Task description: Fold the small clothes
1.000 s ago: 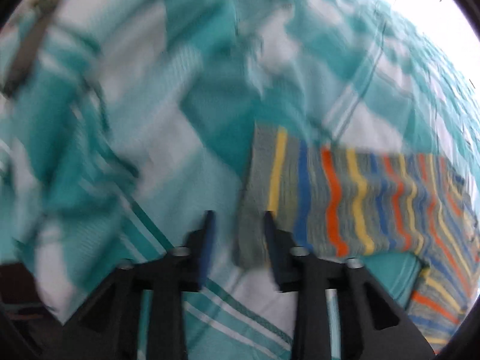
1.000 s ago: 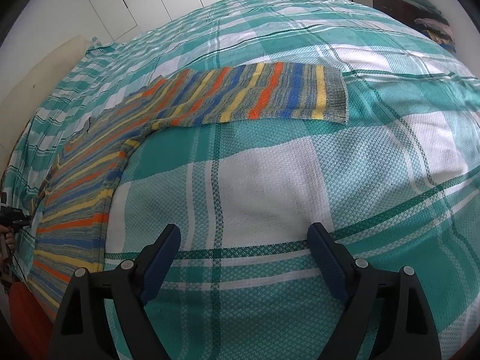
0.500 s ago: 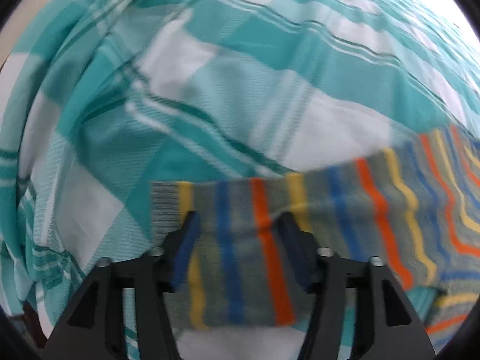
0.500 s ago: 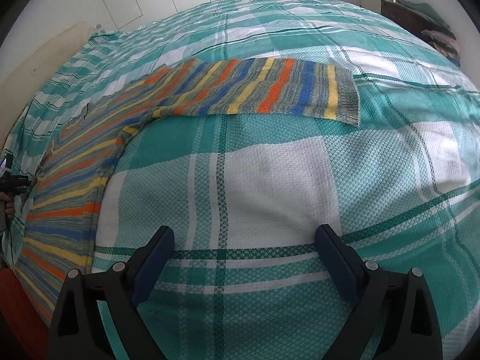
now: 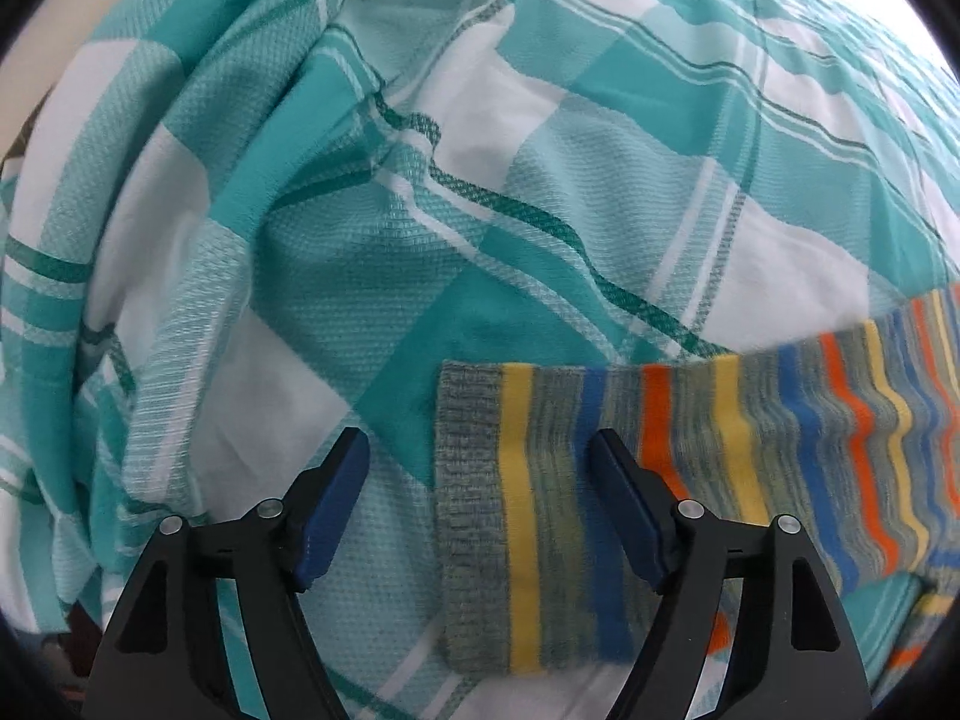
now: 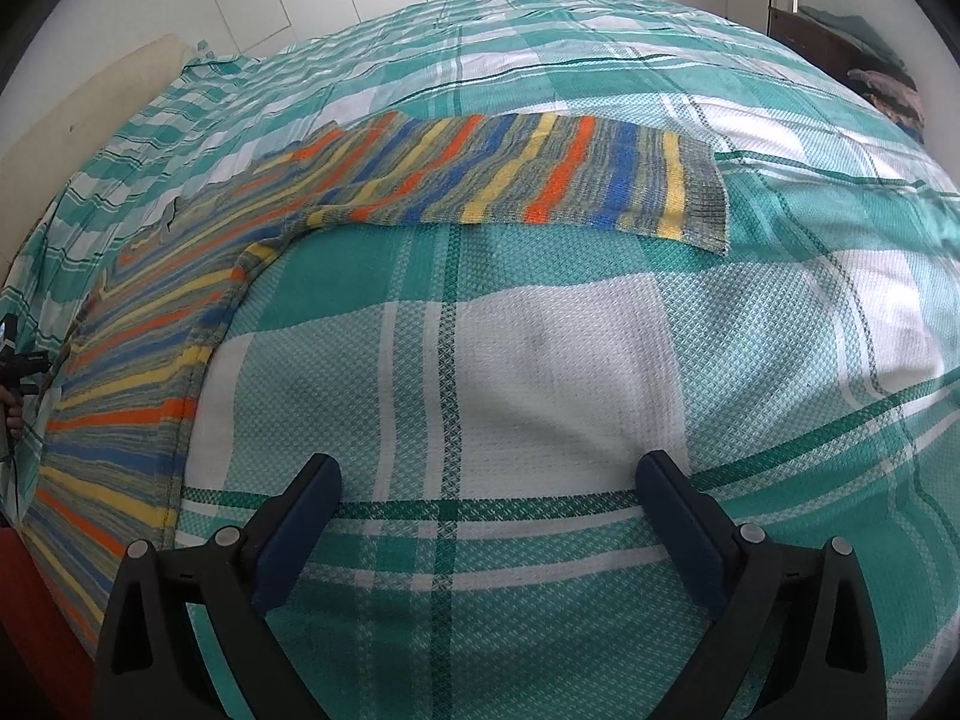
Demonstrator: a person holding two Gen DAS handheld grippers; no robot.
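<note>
The soft, light knitted sweater with orange, yellow and blue stripes [image 6: 510, 174] lies flat on the teal-and-white checked bed cover [image 6: 540, 360]. Its grey ribbed cuff [image 5: 468, 480], lower centre, seems the best hold. The left gripper [image 5: 480, 510] is opening over that cuff without pressing it; the right gripper [image 6: 486, 516] is opening wide and empty.

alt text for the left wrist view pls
A striped sweater sleeve lies flat on a teal and white checked bedspread, its grey cuff between the fingers of the left gripper, whose jaws are opening and do not press on it. The bedspread is bunched into folds at the left.
</note>
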